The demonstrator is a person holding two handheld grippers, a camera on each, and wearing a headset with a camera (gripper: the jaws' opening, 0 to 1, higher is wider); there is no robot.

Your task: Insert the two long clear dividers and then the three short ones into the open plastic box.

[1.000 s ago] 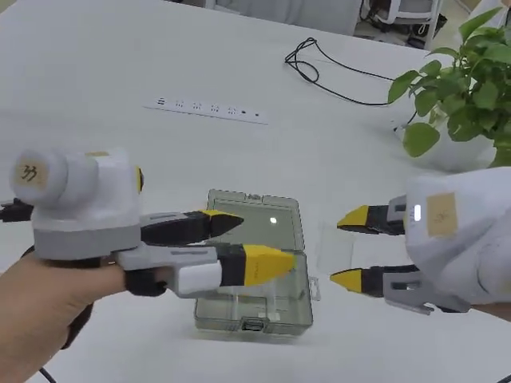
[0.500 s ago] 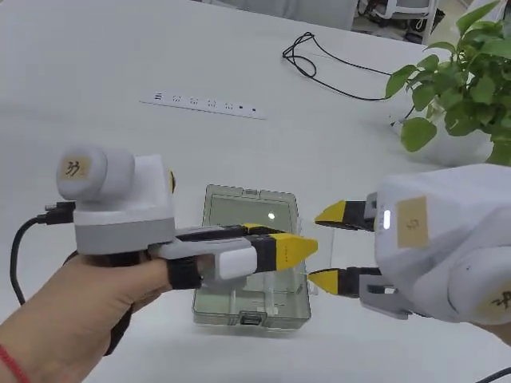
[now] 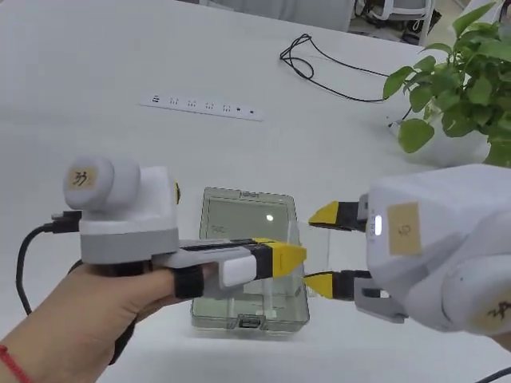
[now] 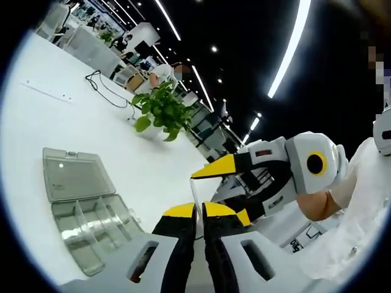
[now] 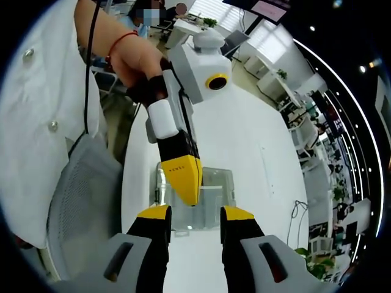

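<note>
**Clear divider pinched above the open box**

The left tool (image 3: 289, 257) has its jaws squeezed almost together on a clear divider (image 3: 314, 241) (a thin, see-through sheet) above the right part of the open plastic box (image 3: 209, 313). The box sits near on the white desk (image 3: 96, 56), lid laid flat on the far side. The right tool (image 3: 321, 249), jaws wide and holding nothing, hangs just right of the box, tips pointing left.
</note>
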